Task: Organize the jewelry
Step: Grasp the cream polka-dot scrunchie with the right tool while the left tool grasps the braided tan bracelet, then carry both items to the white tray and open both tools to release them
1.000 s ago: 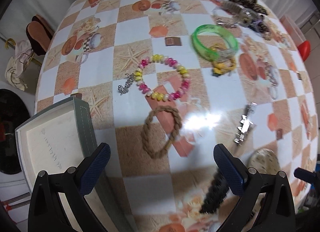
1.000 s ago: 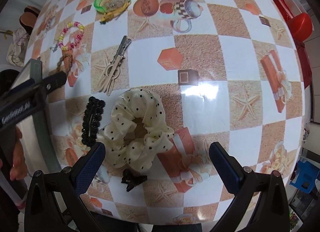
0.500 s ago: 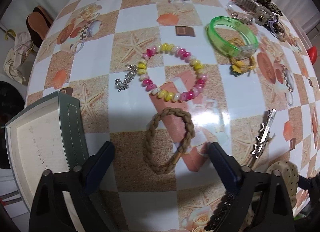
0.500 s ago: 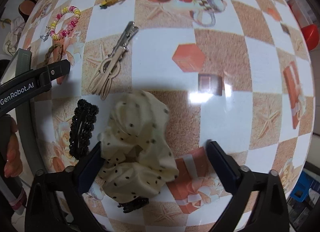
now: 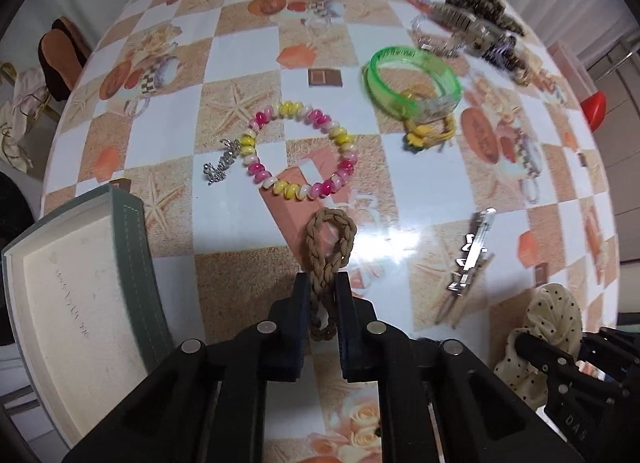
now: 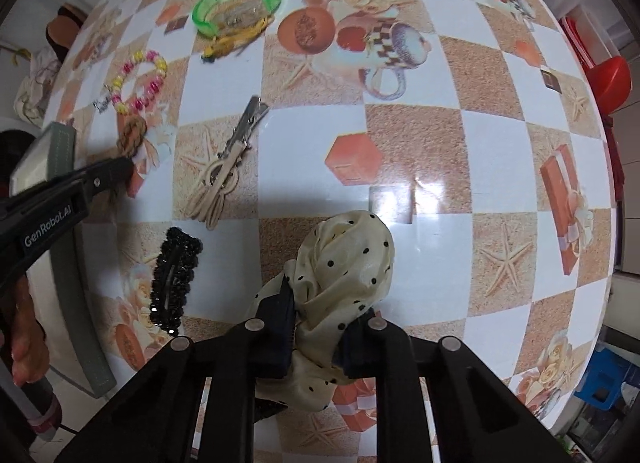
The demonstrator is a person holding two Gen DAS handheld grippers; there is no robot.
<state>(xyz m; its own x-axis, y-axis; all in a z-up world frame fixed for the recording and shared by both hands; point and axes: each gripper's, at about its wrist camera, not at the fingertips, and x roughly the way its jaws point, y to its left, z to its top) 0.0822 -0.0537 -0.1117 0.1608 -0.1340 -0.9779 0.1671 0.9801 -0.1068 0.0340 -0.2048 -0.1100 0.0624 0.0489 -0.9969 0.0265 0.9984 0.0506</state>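
1. The round table [image 5: 248, 43] carries a checked oilcloth printed with starfish, gift boxes and roses; it fills both wrist views.
2. An open grey jewelry box [image 5: 76, 303] with a cream lining sits at the table's near left edge, its stitched grey wall facing the jewelry.
3. The left gripper [image 5: 322, 303] points steeply down at the table. Its jaws have just been closing and are now clamped on the near end of the braided tan bracelet [image 5: 330, 239], whose far loop lies squeezed narrow on the cloth just short of the beaded bracelet.
4. The right gripper [image 6: 318, 319] points straight down. Its jaws have just been closing and now pinch the cream polka-dot scrunchie [image 6: 344, 263], which bunches up between the pads near the table's near edge.
5. A translucent green bangle [image 5: 414, 81] lies far right of centre, touching a yellow hair tie [image 5: 426, 135] on its near side.
6. The pink, yellow and white beaded bracelet [image 5: 300, 155] lies mid-table, with a small silver chain charm [image 5: 222, 167] just beside its left side.
7. A black beaded hair clip [image 6: 176, 283] lies left of the scrunchie, close to the box.
8. A silver and beige hair clip [image 6: 230, 163] lies between the two grippers.
9. A blurred heap of claw clips and hair ties [image 5: 476, 27] sits at the far right edge.
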